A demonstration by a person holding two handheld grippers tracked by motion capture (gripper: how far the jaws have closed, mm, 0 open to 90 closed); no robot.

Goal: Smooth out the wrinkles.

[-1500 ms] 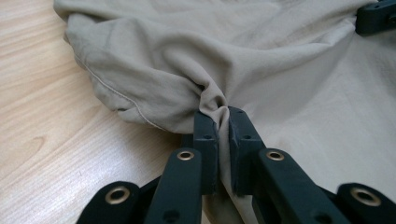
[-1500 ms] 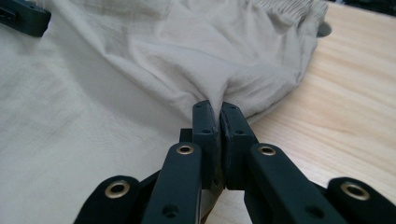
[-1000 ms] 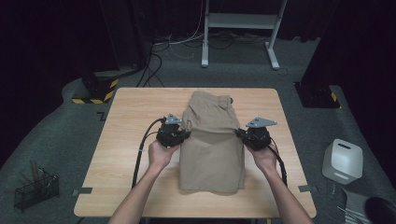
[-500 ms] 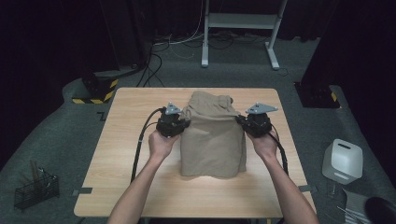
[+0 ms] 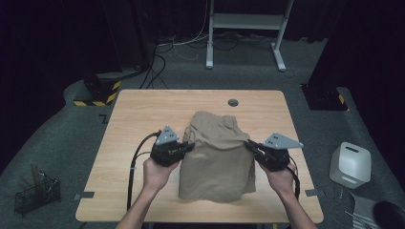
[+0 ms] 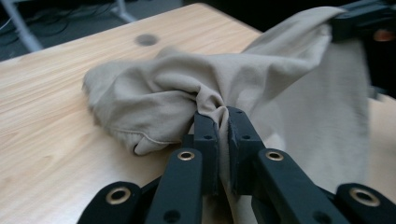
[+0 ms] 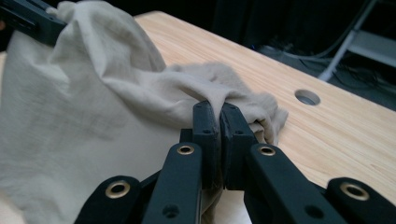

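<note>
- The cloth (image 5: 217, 157), a tan garment, sits in the middle of the wooden tabletop (image 5: 143, 109), its near part lifted and hanging between two hand-held tools, its far part bunched on the wood.
- The left tongs (image 5: 187, 147) are clamped on the cloth's left edge; in the left gripper view the fabric (image 6: 210, 84) is gathered into a knot of folds right at the closed black jaws.
- The right tongs (image 5: 251, 146) are clamped on the cloth's right edge; in the right gripper view a ridge of fabric (image 7: 154, 88) runs straight into the shut jaws.
- Between the two grips the cloth is pulled into a raised fold, and a flat panel drops from it toward the person's side of the tabletop.
- A round hole (image 5: 233, 102) in the tabletop lies beyond the far end of the cloth, well apart from both tongs.
- On the floor to the right stands a white box (image 5: 351, 164); a wire basket (image 5: 37, 193) sits on the floor at the left.
- A black cable (image 5: 136, 162) trails from the left tool across the tabletop's near left part.
</note>
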